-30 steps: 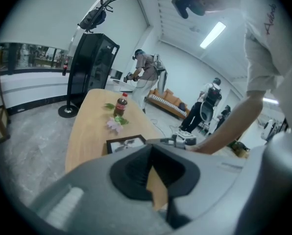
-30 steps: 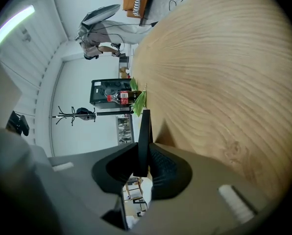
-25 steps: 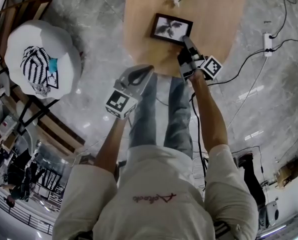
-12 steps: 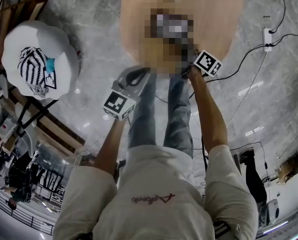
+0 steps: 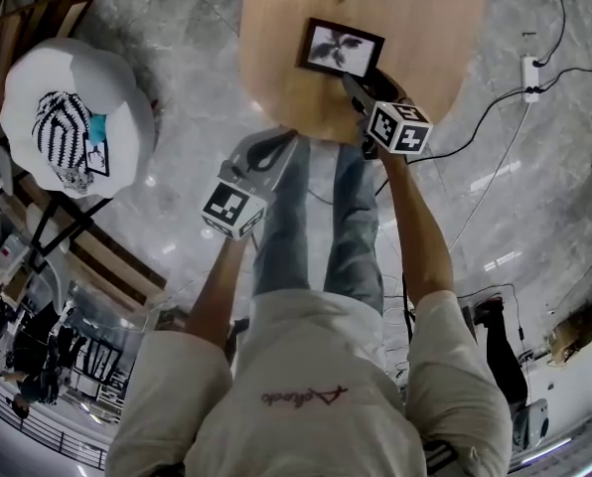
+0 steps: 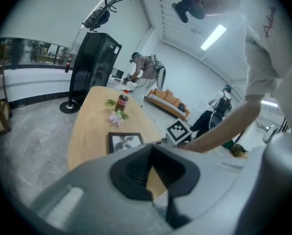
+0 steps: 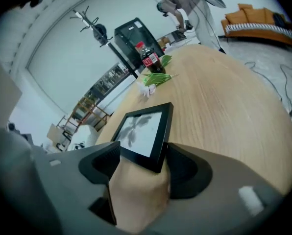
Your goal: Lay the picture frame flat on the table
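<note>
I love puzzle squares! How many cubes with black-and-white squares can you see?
2. One cube rides on the left tongs, near the table's edge. The other rides on the right tongs, beside the picture frame. No more show.

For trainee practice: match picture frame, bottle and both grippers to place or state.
1 picture frame
2 bottle
3 right gripper
4 left gripper

A in the air, short of the table
B jaws open round the frame's corner
C upright at the table's far end
D flat on the table

Pairs: 1-D, 2-C, 3-B, 4-A

The right jaws have just been opening, frame corner between them.
</note>
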A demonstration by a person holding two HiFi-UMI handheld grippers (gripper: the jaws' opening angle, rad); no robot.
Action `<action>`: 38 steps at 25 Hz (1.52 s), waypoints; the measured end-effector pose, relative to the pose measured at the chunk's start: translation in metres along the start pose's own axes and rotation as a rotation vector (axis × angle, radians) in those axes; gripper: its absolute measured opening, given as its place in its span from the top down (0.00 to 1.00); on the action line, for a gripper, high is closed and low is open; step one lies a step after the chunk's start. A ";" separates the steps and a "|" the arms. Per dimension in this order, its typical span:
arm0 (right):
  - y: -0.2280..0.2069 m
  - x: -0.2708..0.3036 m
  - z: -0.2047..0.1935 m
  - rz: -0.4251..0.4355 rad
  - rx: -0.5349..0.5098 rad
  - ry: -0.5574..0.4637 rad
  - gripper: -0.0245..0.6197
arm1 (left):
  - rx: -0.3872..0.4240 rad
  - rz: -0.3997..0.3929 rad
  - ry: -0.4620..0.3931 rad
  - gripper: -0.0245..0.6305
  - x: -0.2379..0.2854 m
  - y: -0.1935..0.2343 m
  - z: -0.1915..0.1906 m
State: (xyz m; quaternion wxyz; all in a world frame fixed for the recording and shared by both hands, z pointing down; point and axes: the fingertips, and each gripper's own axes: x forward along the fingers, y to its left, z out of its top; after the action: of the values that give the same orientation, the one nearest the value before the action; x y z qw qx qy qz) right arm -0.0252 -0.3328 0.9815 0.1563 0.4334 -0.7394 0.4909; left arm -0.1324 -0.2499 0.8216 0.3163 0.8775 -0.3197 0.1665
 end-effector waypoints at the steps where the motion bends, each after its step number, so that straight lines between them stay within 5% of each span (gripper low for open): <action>1: -0.001 -0.001 -0.002 -0.029 -0.067 0.014 0.49 | -0.002 0.000 0.000 0.96 0.000 0.000 -0.001; 7: 0.003 -0.003 -0.005 -0.138 -0.381 0.075 0.51 | -0.003 0.003 -0.002 0.96 0.000 0.000 -0.002; 11: 0.013 -0.012 -0.002 -0.139 -0.400 0.071 0.59 | 0.003 0.005 -0.013 0.96 -0.004 -0.002 0.007; 21: 0.037 -0.058 0.028 -0.177 -0.453 0.024 0.96 | 0.056 0.019 -0.040 0.96 -0.012 -0.013 0.046; 38: 0.139 -0.188 0.119 -0.148 -0.530 -0.165 0.96 | 0.174 0.031 -0.114 0.96 -0.054 -0.061 0.157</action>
State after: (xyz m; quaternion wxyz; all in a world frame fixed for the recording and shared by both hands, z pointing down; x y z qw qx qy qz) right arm -0.0047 -0.3241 0.7199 0.2389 0.4688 -0.8184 0.2311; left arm -0.1176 -0.2925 0.6507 0.2177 0.9046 -0.3352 0.1481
